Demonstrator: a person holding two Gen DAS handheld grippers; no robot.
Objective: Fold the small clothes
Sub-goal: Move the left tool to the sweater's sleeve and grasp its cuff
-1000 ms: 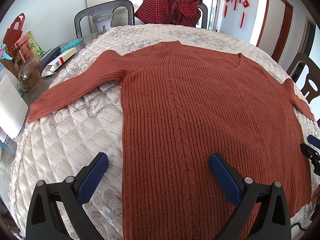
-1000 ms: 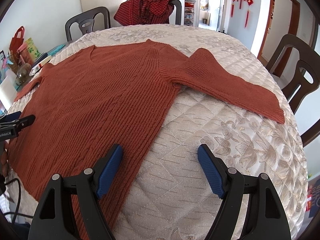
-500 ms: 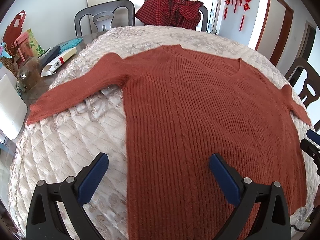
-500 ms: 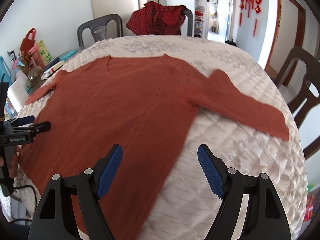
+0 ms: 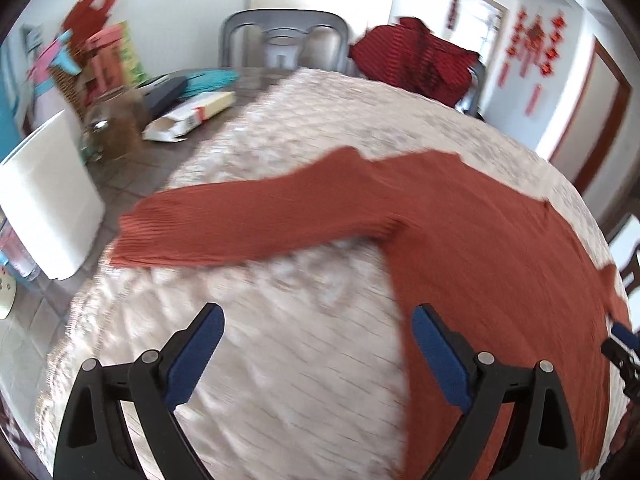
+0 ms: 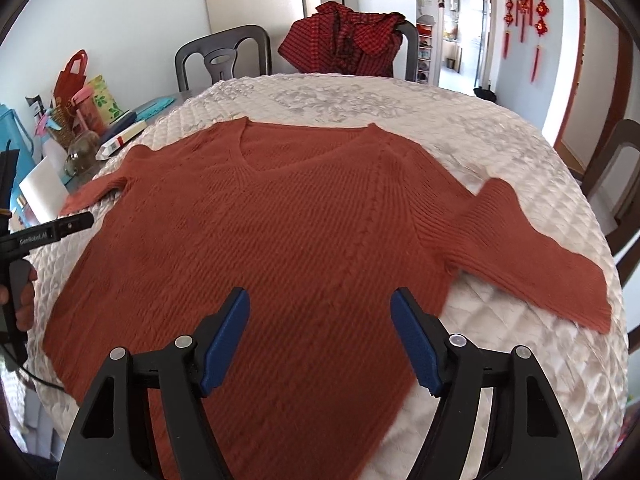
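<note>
A rust-red knitted sweater (image 6: 288, 232) lies flat, front up, on the quilted cream table cover (image 6: 520, 152), both sleeves spread out. In the left wrist view its left sleeve (image 5: 256, 220) stretches across the cover ahead of my left gripper (image 5: 316, 356). That gripper hovers over bare quilt beside the sweater's side edge, jaws wide and closing slightly, nothing between them. My right gripper (image 6: 320, 336) hangs over the sweater's lower body, jaws wide and closing slightly, pads clear of the knit. The left gripper (image 6: 60, 232) also shows at the left edge of the right wrist view.
A red checked garment (image 6: 344, 40) hangs over a far chair. Another chair (image 6: 224, 56) stands beside it and dark chairs (image 6: 624, 184) stand at right. Bags, a glass jar (image 5: 116, 124), a carton (image 5: 188, 116) and a white box (image 5: 44, 200) crowd the table's left side.
The left gripper swung left, off the sweater's body to the quilt below the left sleeve. The right gripper shifted left from the side edge to over the sweater's body.
</note>
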